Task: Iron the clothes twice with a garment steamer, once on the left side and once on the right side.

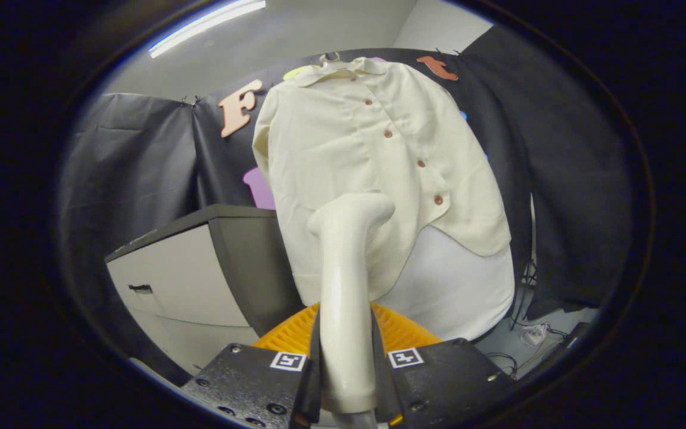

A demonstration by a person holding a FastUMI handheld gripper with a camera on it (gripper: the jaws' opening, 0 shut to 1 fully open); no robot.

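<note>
A cream button-up shirt hangs on a hanger against a white ironing board, its row of red-brown buttons running down the front. My gripper is shut on the white handle of the garment steamer, which stands upright between the fingers. The steamer's head bends toward the shirt's lower part, left of the button row. Whether the head touches the cloth I cannot tell.
A white cabinet with a dark top and a drawer handle stands to the left, close to the shirt. Cables lie on the floor at the lower right. An orange ribbed part sits just ahead of the fingers.
</note>
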